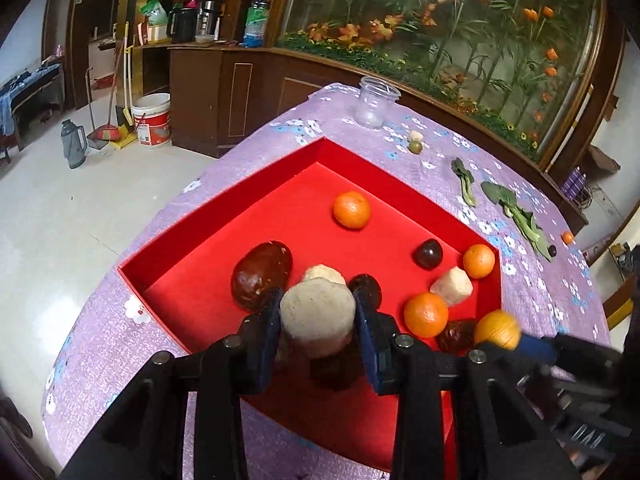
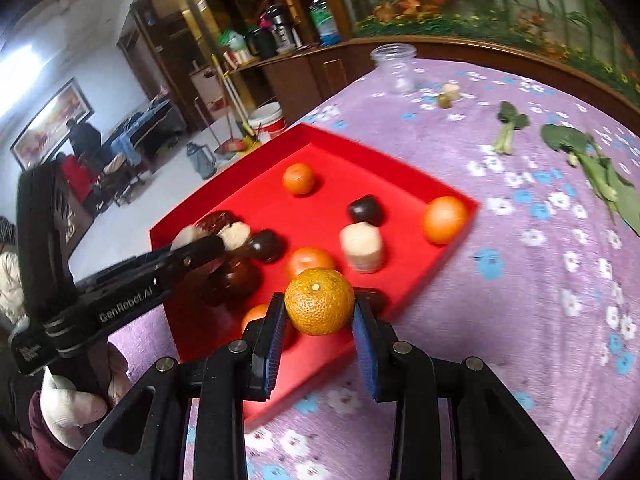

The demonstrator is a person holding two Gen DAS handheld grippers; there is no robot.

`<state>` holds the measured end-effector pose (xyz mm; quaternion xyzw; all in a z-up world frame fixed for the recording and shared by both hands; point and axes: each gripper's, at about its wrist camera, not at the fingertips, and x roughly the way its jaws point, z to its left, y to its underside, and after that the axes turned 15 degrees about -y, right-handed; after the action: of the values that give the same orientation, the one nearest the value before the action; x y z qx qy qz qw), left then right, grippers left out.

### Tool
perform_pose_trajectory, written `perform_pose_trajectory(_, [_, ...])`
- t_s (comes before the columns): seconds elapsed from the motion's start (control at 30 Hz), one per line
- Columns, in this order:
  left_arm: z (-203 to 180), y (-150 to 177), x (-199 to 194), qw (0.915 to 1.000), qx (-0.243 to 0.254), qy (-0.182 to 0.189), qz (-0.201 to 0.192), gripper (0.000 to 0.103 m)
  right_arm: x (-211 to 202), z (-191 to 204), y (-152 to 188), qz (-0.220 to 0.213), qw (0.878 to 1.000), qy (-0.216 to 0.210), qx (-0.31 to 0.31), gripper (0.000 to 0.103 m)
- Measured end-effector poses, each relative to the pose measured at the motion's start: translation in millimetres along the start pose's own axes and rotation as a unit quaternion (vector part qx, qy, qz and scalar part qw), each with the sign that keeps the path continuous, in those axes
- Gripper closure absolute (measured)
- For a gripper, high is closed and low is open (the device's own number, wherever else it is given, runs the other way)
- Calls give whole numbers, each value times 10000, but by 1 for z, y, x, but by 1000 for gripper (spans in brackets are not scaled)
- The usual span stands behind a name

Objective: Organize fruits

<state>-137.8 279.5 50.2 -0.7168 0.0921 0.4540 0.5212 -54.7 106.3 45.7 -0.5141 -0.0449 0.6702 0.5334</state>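
The left gripper (image 1: 316, 320) has its blue-padded fingers (image 1: 269, 336) closed partway around a pale beige chunk (image 1: 318, 317), gripping it on both sides above the near part of the red tray (image 1: 224, 216). The right gripper (image 2: 318, 316) holds a small orange (image 2: 320, 301) between its fingers (image 2: 362, 344), the pads pressing its left and right flanks just over the tray's near edge; in the left wrist view that same fruit shows at the tray's near right corner (image 1: 497, 329).

Lying in the tray are a large dark brown fruit (image 1: 262, 276) toward the left edge, an orange near the far side (image 1: 351, 209), a dark plum (image 1: 428, 254), another orange in the right corner (image 1: 479, 261), and a second beige chunk (image 1: 452, 286) beside a further orange (image 1: 425, 315).

On the purple flowered tablecloth (image 2: 520, 280) beyond the tray stand a clear jar (image 1: 374, 106) near the far edge and green leaves (image 1: 516, 216) toward the right
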Motion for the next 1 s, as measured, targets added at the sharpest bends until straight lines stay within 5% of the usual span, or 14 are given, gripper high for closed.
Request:
perform_pose_trajectory(0.13, [7, -5, -6, 9998, -110, -3, -150, 48, 8, 10, 5, 69, 9998, 2, -169, 66])
perform_pose_trajectory(0.27, [10, -10, -10, 9995, -187, -19, -245, 41, 15, 21, 10, 90, 9987, 163, -466, 65])
perform_pose_trajectory(0.47, [8, -12, -17, 9993, -187, -35, -335, 36, 14, 35, 15, 47, 9972, 218, -719, 51])
perform_pose_trajectory(0.8, [3, -10, -36, 9986, -131, -53, -500, 34, -2, 45, 24, -127, 9977, 128, -661, 50])
perform_pose_trajectory(0.9, [-4, -5, -47, 9974, -19, -255, -678, 34, -14, 47, 28, -302, 9978, 156, -563, 49])
perform_pose_trajectory(1.0, [-19, 3, -62, 9900, 188, -943, -1030, 26, -30, 44, 34, -605, 9963, 440, -422, 37])
